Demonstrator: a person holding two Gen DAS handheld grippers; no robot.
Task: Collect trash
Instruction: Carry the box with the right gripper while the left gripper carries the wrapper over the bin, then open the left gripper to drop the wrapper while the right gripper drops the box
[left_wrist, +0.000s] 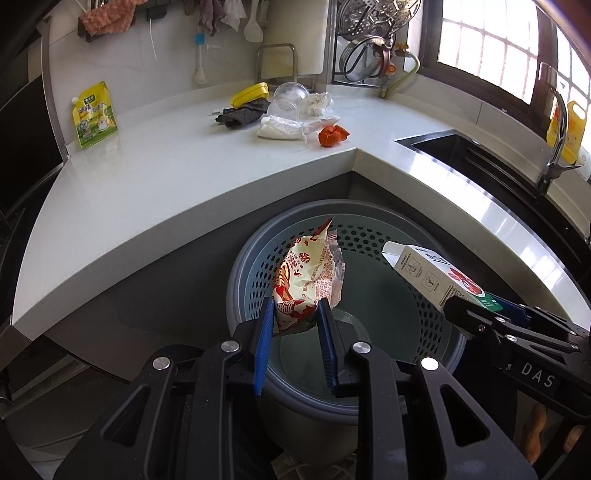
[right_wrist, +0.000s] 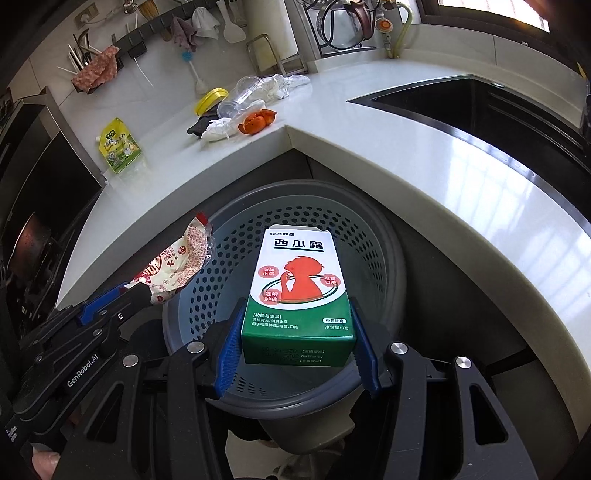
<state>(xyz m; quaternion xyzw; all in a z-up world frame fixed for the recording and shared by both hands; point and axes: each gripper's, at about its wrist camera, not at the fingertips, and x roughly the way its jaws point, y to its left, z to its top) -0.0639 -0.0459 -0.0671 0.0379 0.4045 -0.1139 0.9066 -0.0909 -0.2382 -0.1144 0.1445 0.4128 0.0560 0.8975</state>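
My left gripper (left_wrist: 295, 314) is shut on a crumpled red-and-white snack wrapper (left_wrist: 310, 275) and holds it over the grey perforated trash bin (left_wrist: 369, 236). My right gripper (right_wrist: 297, 332) is shut on a white-and-green medicine box (right_wrist: 299, 280) and holds it over the same bin (right_wrist: 369, 236). The box also shows at the right of the left wrist view (left_wrist: 432, 277), and the wrapper at the left of the right wrist view (right_wrist: 173, 266). More trash lies on the white counter: orange peel (left_wrist: 332, 134), a white plastic bag (left_wrist: 280, 129), a clear plastic cup (left_wrist: 286, 101), crumpled tissue (left_wrist: 317, 103).
The bin stands on the floor in the counter's inner corner. A green-yellow pouch (left_wrist: 94, 114), a dark cloth (left_wrist: 240, 114) and a yellow lid (left_wrist: 249, 94) are on the counter. A sink (left_wrist: 461, 155) with a faucet (left_wrist: 554, 147) lies to the right.
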